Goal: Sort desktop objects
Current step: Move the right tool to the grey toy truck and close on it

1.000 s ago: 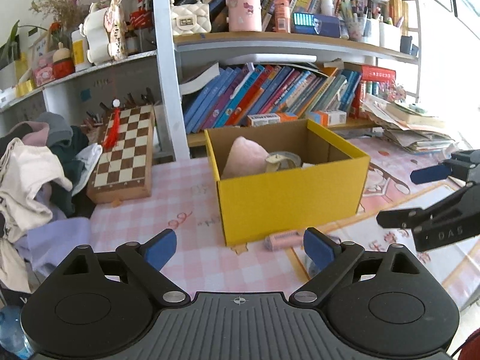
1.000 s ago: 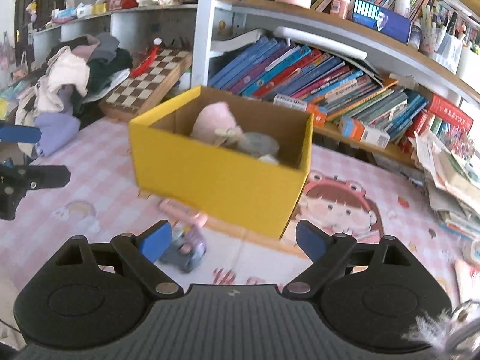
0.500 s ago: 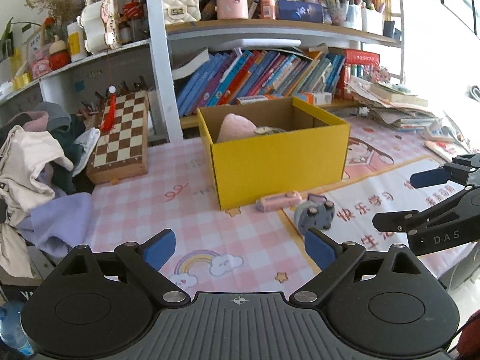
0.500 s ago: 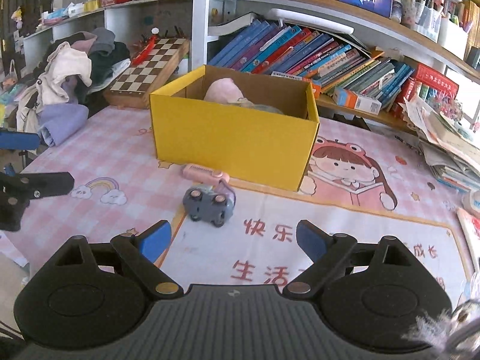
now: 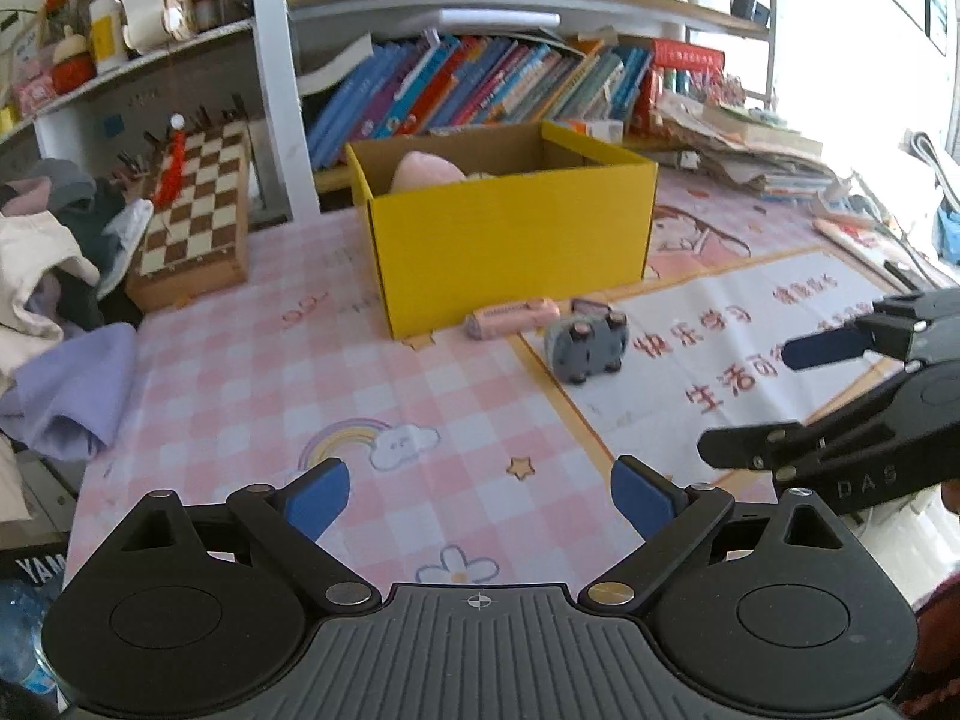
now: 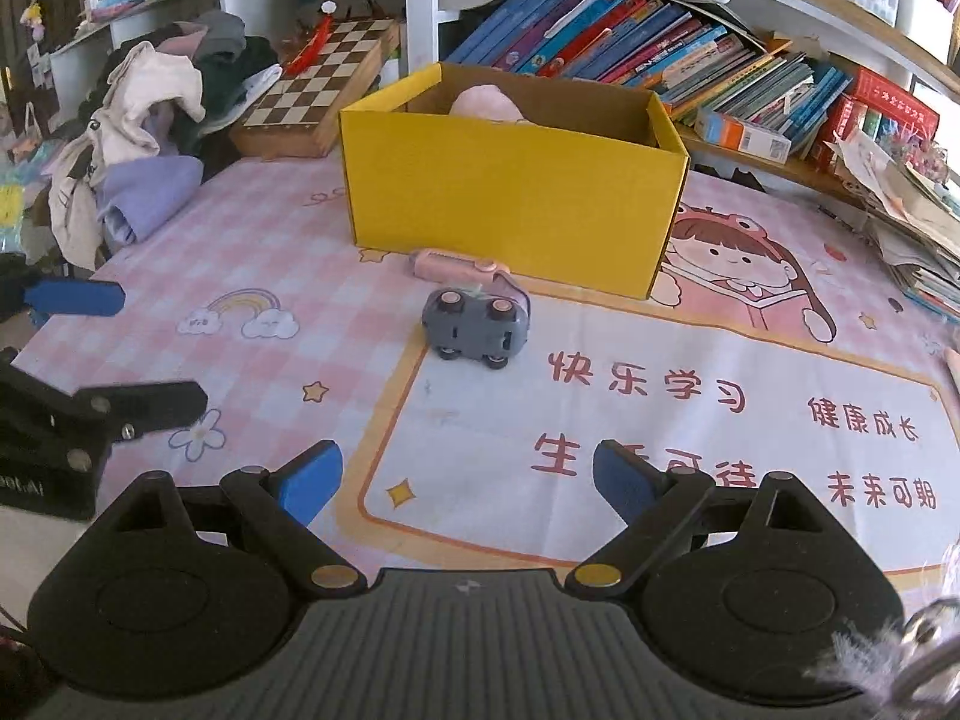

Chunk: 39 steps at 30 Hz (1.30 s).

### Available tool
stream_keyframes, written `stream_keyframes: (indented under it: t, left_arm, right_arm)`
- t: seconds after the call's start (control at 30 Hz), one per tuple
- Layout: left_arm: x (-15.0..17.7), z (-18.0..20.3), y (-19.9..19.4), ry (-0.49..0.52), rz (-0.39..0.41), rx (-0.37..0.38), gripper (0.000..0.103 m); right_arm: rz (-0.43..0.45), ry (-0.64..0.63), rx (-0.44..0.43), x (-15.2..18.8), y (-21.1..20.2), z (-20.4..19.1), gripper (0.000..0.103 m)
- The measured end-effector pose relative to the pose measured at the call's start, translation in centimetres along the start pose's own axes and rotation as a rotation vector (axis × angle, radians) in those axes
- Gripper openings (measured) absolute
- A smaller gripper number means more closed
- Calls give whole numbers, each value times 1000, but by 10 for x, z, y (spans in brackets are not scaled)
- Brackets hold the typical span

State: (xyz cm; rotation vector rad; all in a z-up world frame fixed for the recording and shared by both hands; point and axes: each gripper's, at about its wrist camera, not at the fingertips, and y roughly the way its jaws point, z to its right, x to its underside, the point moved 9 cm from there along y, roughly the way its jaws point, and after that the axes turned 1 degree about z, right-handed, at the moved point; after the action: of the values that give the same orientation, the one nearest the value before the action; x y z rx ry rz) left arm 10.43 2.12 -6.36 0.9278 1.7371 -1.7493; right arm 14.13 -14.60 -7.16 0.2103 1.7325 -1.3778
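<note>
A yellow cardboard box (image 5: 510,252) (image 6: 510,204) stands on the pink mat with a pink soft object (image 5: 423,171) (image 6: 486,103) inside. A grey toy car (image 5: 585,343) (image 6: 477,330) lies on its side in front of the box. A pink slim case (image 5: 513,316) (image 6: 453,264) lies against the box's front. My left gripper (image 5: 480,501) is open and empty, well short of the car; it also shows in the right wrist view (image 6: 114,348). My right gripper (image 6: 462,480) is open and empty, near the mat's front; it also shows in the left wrist view (image 5: 774,396).
A chessboard (image 5: 192,216) (image 6: 318,90) leans at the back left beside a pile of clothes (image 5: 54,276) (image 6: 150,138). Bookshelves (image 5: 480,90) run behind the box. Stacked papers (image 5: 750,150) (image 6: 912,222) lie at the right.
Both grippers have drawn back from the box toward the mat's front edge. The toy car and pink case now show in full and look farther away.
</note>
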Motion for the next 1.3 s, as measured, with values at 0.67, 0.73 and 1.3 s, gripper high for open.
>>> stream_keyframes:
  t: [0.67,0.73,1.3]
  left_arm:
    - [-5,-17,13,-42,-14,-25,96]
    - [-6,-19,15,-48,-18,-28,96]
    - [-20,-19,44,-51,-59,-49,96]
  right_arm:
    - [-39,-4,-23,-24,38,2,90]
    - [-51,4,-27,-27,45,3,89]
    - [-104,-65,-67,-50,89,8,86]
